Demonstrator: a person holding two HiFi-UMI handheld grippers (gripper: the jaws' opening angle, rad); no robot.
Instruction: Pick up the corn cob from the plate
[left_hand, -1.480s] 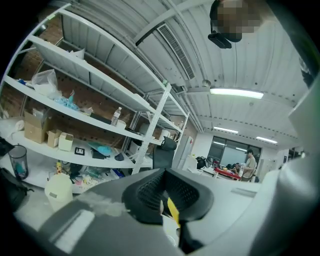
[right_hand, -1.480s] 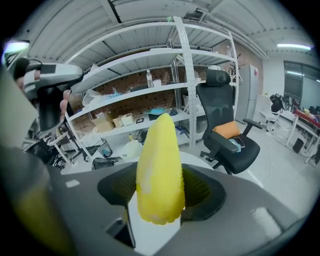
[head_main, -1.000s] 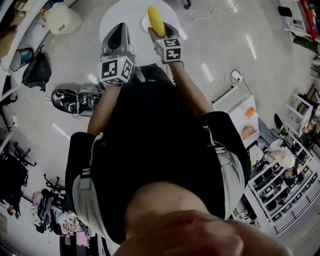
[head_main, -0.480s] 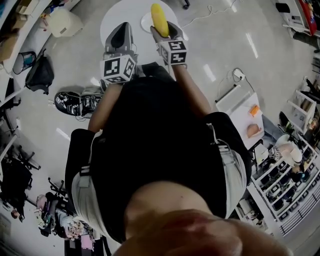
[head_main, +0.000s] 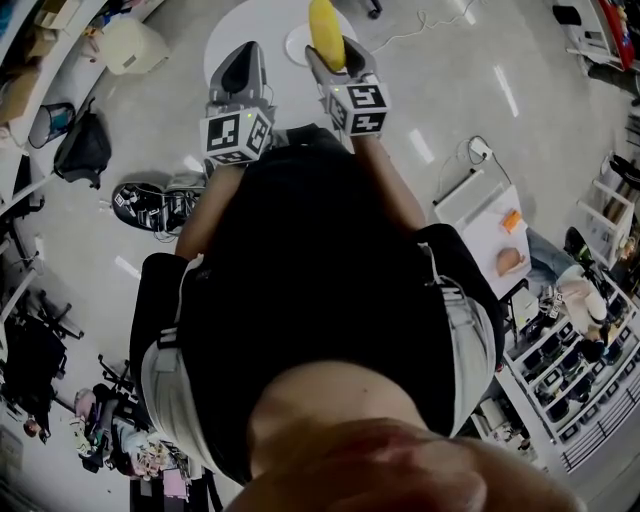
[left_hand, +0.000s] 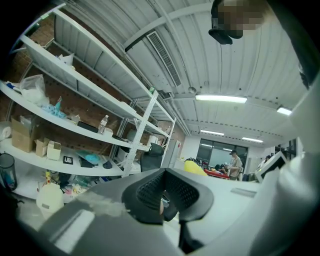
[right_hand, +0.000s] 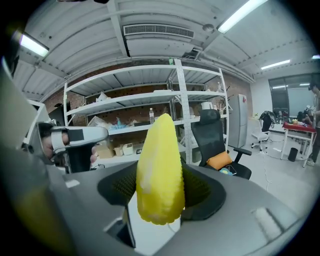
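The yellow corn cob (head_main: 325, 28) stands upright in my right gripper (head_main: 336, 52), above the white plate (head_main: 296, 46) on the round white table (head_main: 232, 28). In the right gripper view the cob (right_hand: 159, 172) fills the gap between the black pads, tip pointing up, with the jaws shut on its lower half. My left gripper (head_main: 240, 68) hovers beside it at the left, over the table's near part, with its jaws closed together and nothing between them (left_hand: 162, 209). A bit of the cob (left_hand: 193, 166) shows in the left gripper view.
Long metal shelves (right_hand: 145, 107) with boxes and bottles run along the wall. A black office chair (right_hand: 214, 137) stands by them. On the floor at the left lie a black bag (head_main: 78, 140) and shoes (head_main: 150, 203). A small white table (head_main: 488, 235) is at the right.
My right gripper has carried the cob a little further from me and to the right, off the plate. The left gripper has hardly moved.
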